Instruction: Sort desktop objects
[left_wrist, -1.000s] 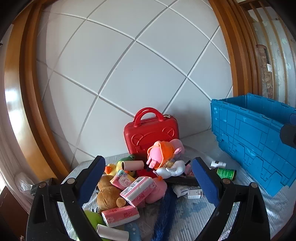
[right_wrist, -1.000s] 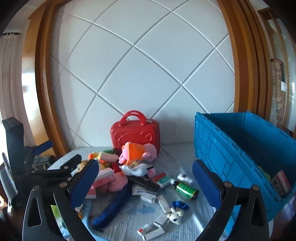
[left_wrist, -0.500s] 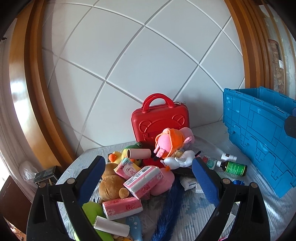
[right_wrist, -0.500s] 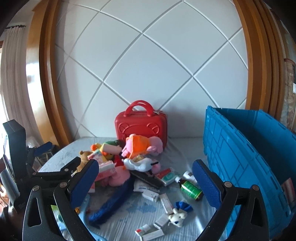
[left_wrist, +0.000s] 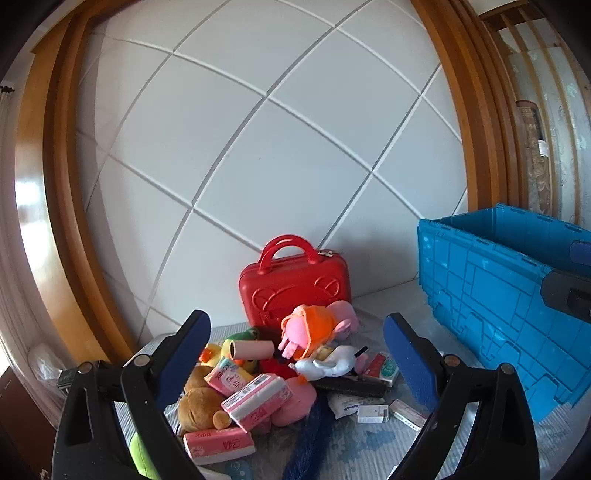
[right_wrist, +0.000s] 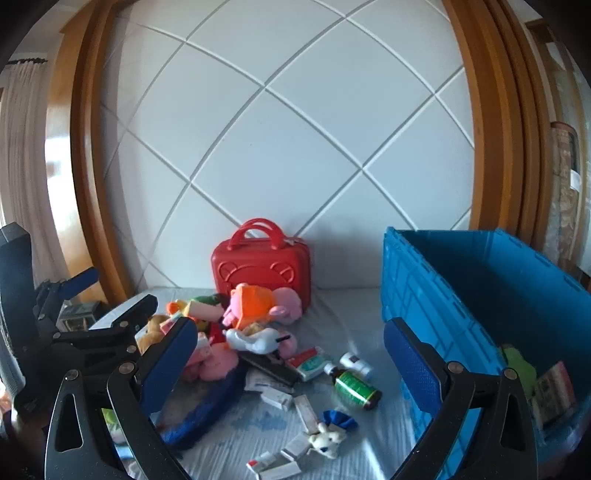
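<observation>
A jumble of toys and packets lies heaped on the counter (right_wrist: 347, 325), framed between the fingers of the left tool (left_wrist: 297, 354): a pink and orange plush doll (left_wrist: 314, 328) sits on top, a brown teddy bear (left_wrist: 195, 402) slumps toward the left finger, and pink tissue packs (left_wrist: 256, 397) spill toward the camera. A cardboard tube (left_wrist: 251, 349) rests on the pile just behind the packs. Behind the heap, a red carry case (left_wrist: 295, 284) stands upright against the white panelled wall (left_wrist: 277, 166). Seen ahead of the right tool (right_wrist: 291, 362), a green bottle (right_wrist: 354, 386) lies on its side among small boxes, near a little white plush dog (right_wrist: 327, 439). Beyond the right finger of both tools stands a blue crate (right_wrist: 491, 295), with a few items in its near corner. Both tools are spread wide with nothing between their fingers. The left tool appears at the left edge of the right wrist view, beside the pile.
</observation>
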